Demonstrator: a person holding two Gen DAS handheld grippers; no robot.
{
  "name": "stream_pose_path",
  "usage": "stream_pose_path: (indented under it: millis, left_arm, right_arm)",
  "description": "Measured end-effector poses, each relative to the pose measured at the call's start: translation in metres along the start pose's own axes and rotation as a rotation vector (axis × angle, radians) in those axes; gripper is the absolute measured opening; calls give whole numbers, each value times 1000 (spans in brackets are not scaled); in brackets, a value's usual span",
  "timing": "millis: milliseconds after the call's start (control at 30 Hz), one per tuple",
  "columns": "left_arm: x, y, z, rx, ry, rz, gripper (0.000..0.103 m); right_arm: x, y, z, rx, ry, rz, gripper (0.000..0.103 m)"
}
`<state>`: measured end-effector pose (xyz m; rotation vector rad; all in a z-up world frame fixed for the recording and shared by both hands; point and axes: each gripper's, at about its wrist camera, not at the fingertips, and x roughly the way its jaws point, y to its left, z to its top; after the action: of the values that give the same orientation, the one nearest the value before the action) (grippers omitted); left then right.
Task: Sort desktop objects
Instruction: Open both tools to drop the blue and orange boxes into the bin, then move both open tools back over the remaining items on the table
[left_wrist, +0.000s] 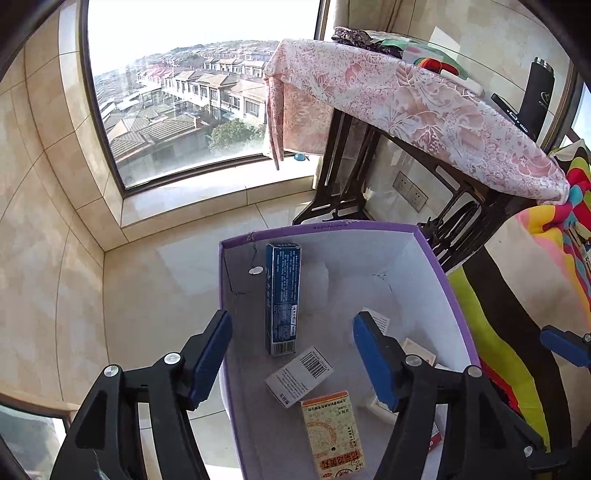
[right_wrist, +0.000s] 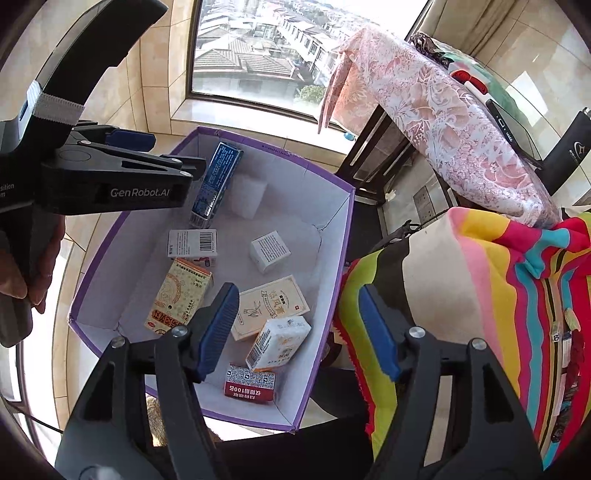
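Observation:
A purple carton with a white inside (left_wrist: 424, 266) (right_wrist: 332, 236) stands on the floor and holds several small boxes. A long blue box (left_wrist: 282, 295) (right_wrist: 216, 181) leans against its far wall. Near it lie a white barcode box (left_wrist: 299, 373) (right_wrist: 192, 243), a yellow-orange box (left_wrist: 332, 432) (right_wrist: 181, 299), a cream box (right_wrist: 273, 306), a small white box (right_wrist: 269, 251), a white-and-orange packet (right_wrist: 280, 341) and a red box (right_wrist: 251, 384). My left gripper (left_wrist: 291, 319) hangs open over the carton, touching nothing. My right gripper (right_wrist: 297, 291) is open and empty above the carton's right rim.
A bright striped cloth (right_wrist: 480, 295) drapes just right of the carton. Behind it stands a dark-framed table under a pink floral cloth (left_wrist: 406, 96), with a black flask (left_wrist: 537, 96) on top. A window sill (left_wrist: 207, 195) and tiled walls close the corner. A hand (right_wrist: 22, 266) grips the left tool.

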<state>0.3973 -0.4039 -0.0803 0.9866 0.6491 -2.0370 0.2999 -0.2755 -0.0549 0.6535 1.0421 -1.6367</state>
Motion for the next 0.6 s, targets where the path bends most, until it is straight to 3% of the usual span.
stream_pose_path:
  millis: [333, 467, 600]
  left_arm:
    - [-30, -65, 15, 115, -44, -70, 81]
    - [-44, -126, 23, 220, -46, -173, 83]
    - [-49, -213, 27, 368, -5, -304, 84]
  right_arm:
    - [-38, -48, -27, 103, -43, -52, 75]
    - [-68, -98, -62, 178, -84, -112, 79]
    - [-100, -175, -112, 354, -94, -207, 85]
